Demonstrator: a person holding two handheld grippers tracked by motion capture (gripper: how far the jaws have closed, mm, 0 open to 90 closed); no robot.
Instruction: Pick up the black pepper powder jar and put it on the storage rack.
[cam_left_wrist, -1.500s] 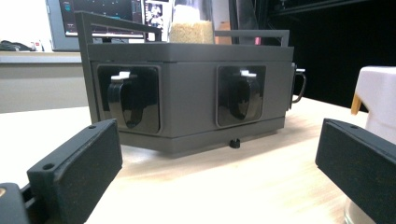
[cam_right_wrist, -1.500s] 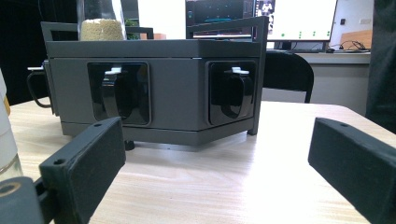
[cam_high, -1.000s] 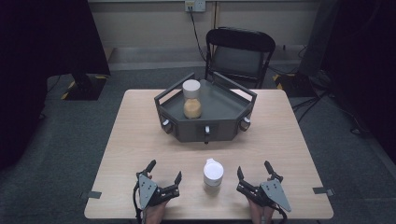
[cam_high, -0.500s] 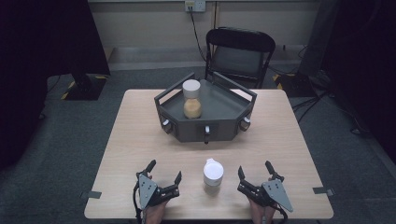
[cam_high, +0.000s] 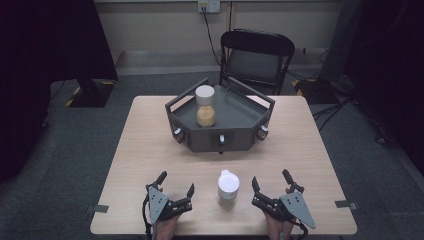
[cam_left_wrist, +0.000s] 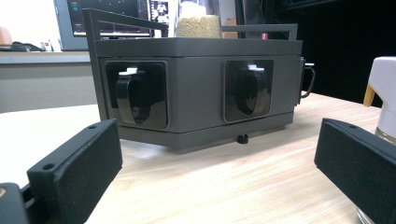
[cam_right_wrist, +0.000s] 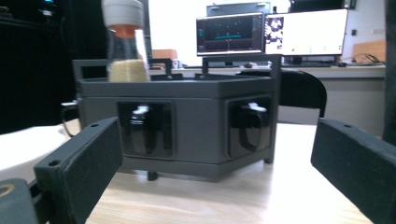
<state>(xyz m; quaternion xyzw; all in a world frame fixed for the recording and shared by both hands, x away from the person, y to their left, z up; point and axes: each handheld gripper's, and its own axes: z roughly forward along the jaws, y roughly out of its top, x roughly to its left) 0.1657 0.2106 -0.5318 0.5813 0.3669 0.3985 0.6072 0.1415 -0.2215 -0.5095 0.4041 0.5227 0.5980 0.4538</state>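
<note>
High view: The left tool (cam_high: 176, 184) and the right tool (cam_high: 270, 183) rest at the near edge of the counter (cam_high: 150, 145), each with its jaws spread and holding nothing. The small white-capped bottle (cam_high: 228, 184) stands upright between them, apart from both, so either tool can likely close on it without reaching across the other. Farther back, the grey tray (cam_high: 240, 115) sits mid-counter, well apart from the tools. A tall jar (cam_high: 205, 106) with a white lid and tan contents stands upright inside it, toward its left rear. A folding chair (cam_high: 257, 57) stands behind the counter.

Left gripper view: The jaws stand wide apart, low over the wood. The tray (cam_left_wrist: 196, 93) faces the camera with two recessed handles. The bottle (cam_left_wrist: 385, 98) stands at the right edge, just beside the right-hand jaw; contact cannot be confirmed.

Right gripper view: The jaws are likewise spread. The tray (cam_right_wrist: 196, 121) lies ahead, the jar (cam_right_wrist: 123, 44) rising above its left wall. Monitors (cam_right_wrist: 271, 32) show behind.
</note>
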